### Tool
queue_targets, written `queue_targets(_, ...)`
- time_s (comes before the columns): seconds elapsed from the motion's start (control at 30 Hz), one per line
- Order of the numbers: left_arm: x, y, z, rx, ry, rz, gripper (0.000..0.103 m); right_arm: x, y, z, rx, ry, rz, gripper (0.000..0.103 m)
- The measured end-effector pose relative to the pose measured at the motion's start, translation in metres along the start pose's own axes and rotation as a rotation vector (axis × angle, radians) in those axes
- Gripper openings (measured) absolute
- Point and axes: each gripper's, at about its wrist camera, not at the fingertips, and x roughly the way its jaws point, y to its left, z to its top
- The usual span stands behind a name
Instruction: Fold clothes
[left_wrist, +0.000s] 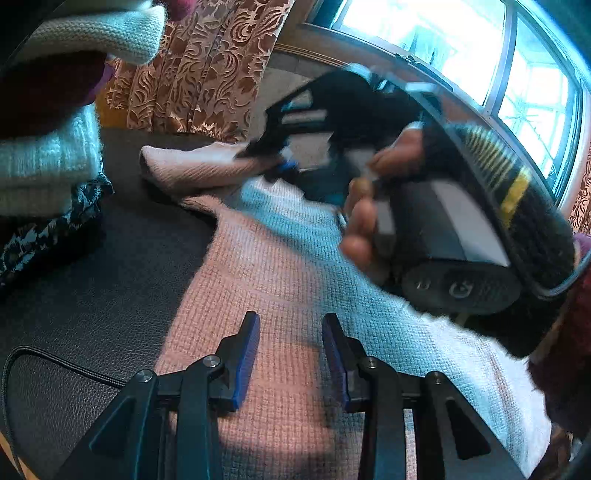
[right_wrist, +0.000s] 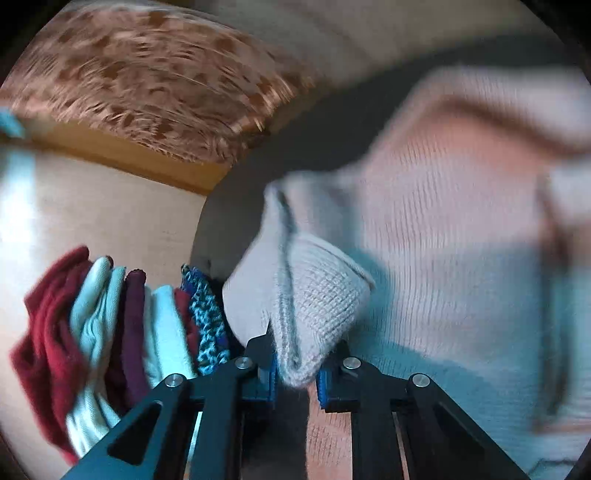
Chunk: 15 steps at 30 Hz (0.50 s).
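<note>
- Pinching a cuff of the pink sweater (right_wrist: 443, 221), the right gripper (right_wrist: 295, 369) is clamped on soft, floppy knit.
- Left gripper (left_wrist: 290, 354) hovers parted, empty; edges likely grip best.

One pink knitted sweater (left_wrist: 280, 280) lies spread on the dark worktop (left_wrist: 110, 266). Two hand-held grippers show: the left hand-held gripper (left_wrist: 291, 325) and the right hand-held gripper (left_wrist: 273, 162). One hand (left_wrist: 373, 206) is visible. One stack of folded clothes (right_wrist: 122, 332) shows roughly six or seven layers; blur prevents an exact count.
</note>
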Motion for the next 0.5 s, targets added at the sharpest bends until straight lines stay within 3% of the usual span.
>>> queue_targets(0.23,0.000,-0.003,-0.001,0.012,0.002,0.011,0.035,-0.089,0.045,0.026,-0.196,-0.198,-0.003,0.016)
queue_targets(0.5,0.003,-0.006,0.006,0.007,0.045,0.027,0.035,-0.244,0.015,0.015,-0.204,-0.396,-0.066,0.016)
